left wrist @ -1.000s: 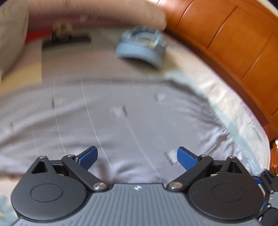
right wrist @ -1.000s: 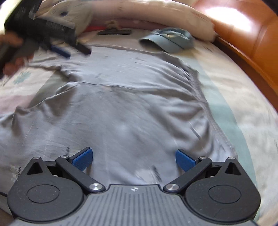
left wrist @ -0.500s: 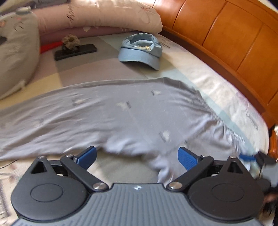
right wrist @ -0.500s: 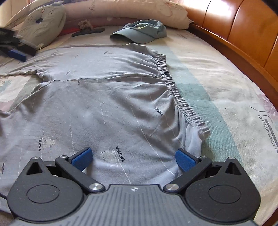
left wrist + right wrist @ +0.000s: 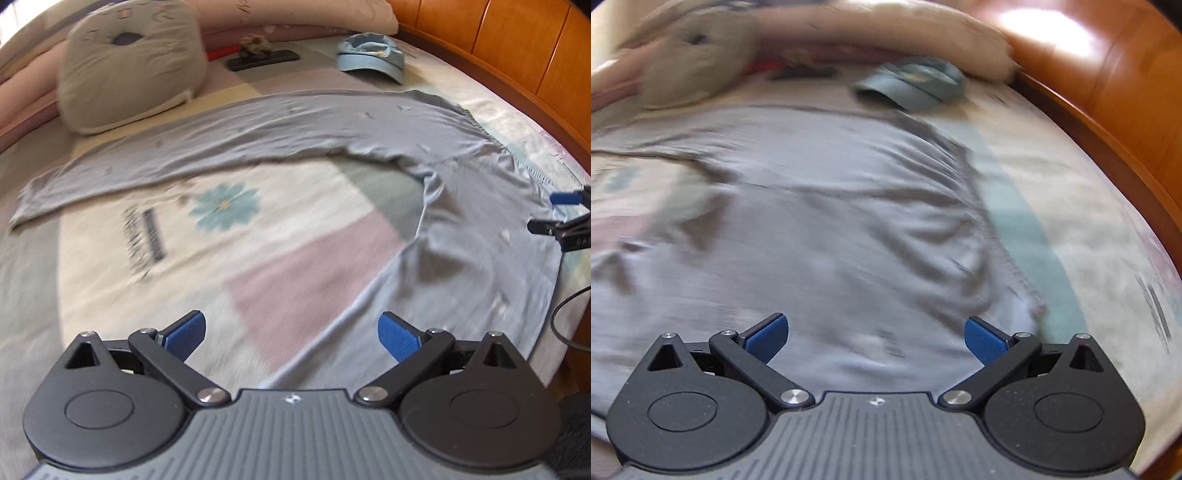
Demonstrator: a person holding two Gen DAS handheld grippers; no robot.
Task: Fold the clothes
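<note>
Grey trousers (image 5: 369, 133) lie spread on the bed with their two legs apart in a V, the waistband toward the right. My left gripper (image 5: 291, 334) is open and empty, low over the sheet between the legs, its right pad beside the near leg's edge. In the left wrist view the right gripper (image 5: 565, 212) shows at the far right edge by the waistband. The right wrist view is blurred: my right gripper (image 5: 873, 338) is open, close above the grey trousers (image 5: 827, 221) near the gathered waistband.
A blue cap (image 5: 371, 55) and a dark phone (image 5: 262, 61) lie at the far end by the pillows. A grey cushion (image 5: 129, 62) sits far left. The wooden bed frame (image 5: 517, 48) curves along the right. A black cable (image 5: 565, 325) hangs off the bed's right edge.
My left gripper has pulled back and to the left, from over the trousers' seat to the sheet between the legs. The right gripper has shifted over the fabric near the waistband. Both stay open.
</note>
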